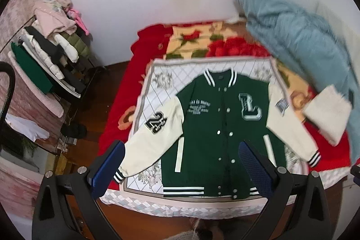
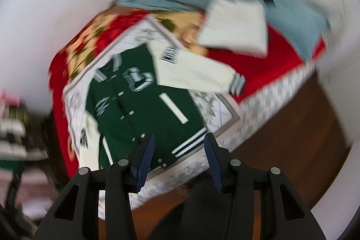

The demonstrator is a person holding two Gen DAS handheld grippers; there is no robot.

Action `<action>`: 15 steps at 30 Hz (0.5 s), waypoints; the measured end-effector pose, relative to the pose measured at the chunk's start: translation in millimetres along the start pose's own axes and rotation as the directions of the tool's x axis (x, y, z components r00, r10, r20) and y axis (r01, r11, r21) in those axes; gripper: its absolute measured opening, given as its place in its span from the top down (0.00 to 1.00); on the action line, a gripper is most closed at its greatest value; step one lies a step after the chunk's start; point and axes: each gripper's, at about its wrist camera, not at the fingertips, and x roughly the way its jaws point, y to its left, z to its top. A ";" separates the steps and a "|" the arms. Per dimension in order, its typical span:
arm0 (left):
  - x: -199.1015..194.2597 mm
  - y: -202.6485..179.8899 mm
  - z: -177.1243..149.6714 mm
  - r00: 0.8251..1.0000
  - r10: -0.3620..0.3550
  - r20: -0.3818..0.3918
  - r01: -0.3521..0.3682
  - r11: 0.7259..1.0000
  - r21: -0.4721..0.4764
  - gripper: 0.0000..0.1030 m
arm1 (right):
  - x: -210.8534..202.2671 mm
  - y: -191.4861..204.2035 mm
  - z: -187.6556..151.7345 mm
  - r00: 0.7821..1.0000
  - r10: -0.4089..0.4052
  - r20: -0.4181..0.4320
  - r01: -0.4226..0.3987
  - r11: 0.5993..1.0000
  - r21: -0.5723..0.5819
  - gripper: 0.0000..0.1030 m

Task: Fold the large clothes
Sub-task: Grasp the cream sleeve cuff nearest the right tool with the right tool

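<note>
A green varsity jacket point(image 1: 207, 109) with cream sleeves lies spread flat, front up and snapped shut, on a white quilted mat point(image 1: 157, 87) on the bed. Its collar points away from me and the striped hem lies nearest. My left gripper point(image 1: 181, 147) hangs above the lower part of the jacket, wide open, with nothing between its blue pads point(image 1: 108, 168). In the blurred, tilted right wrist view the jacket point(image 2: 126, 109) runs diagonally. My right gripper point(image 2: 178, 138) hovers over the hem corner, its jaws apart and touching nothing.
A red floral blanket point(image 1: 139, 53) covers the bed under the mat. A pale blue quilt point(image 1: 303, 37) and a folded white cloth point(image 1: 326, 114) lie at the right. A rack piled with clothes point(image 1: 51, 48) stands at the left on the brown wood floor point(image 1: 99, 105).
</note>
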 end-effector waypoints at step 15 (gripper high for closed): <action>246.8 -132.2 -35.1 0.924 0.173 -0.341 -0.151 0.984 0.091 0.00 | 409.6 -229.8 62.2 0.966 0.256 -0.043 -0.156 0.705 0.691 0.35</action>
